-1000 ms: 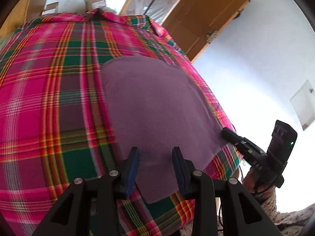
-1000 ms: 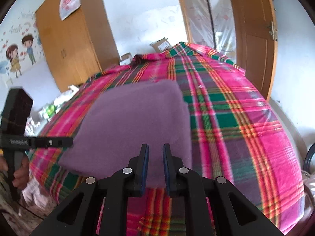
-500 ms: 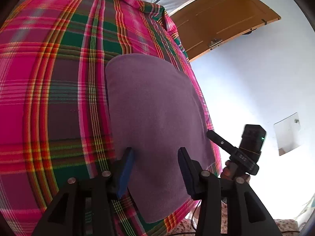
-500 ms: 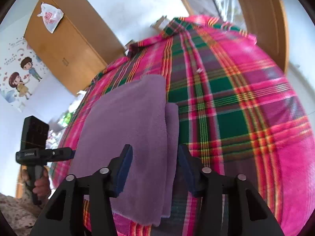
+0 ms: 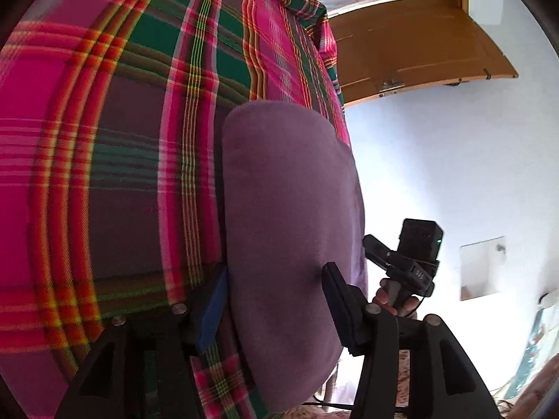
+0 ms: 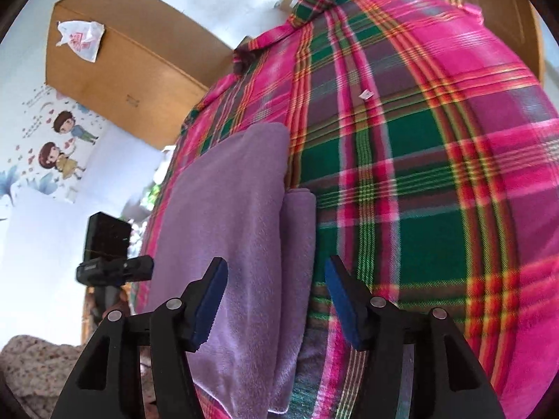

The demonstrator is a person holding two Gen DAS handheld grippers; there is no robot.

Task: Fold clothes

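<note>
A folded purple cloth [image 5: 286,209] lies on the pink and green plaid bedspread [image 5: 104,139], near its edge. My left gripper [image 5: 276,296] stands open, low over the cloth's near end; one pad sits beside the cloth's left edge and the other finger touches its top. In the right wrist view the same purple cloth [image 6: 227,216] shows two layers, with a narrower strip along its right side. My right gripper [image 6: 276,293] is open and straddles that near end. Each view shows the other gripper beside the bed: the right gripper [image 5: 401,265], the left gripper [image 6: 111,265].
A wooden door [image 5: 401,52] stands past the bed's far corner. A wooden wardrobe [image 6: 132,70] with a plastic bag [image 6: 82,40] on it is against the wall with cartoon stickers [image 6: 59,146]. A small white scrap [image 6: 367,94] lies on the bedspread [image 6: 419,174].
My right gripper went from shut to wide open. Both grippers dropped lower and closer onto the cloth's near end. The cloth stayed where it lay.
</note>
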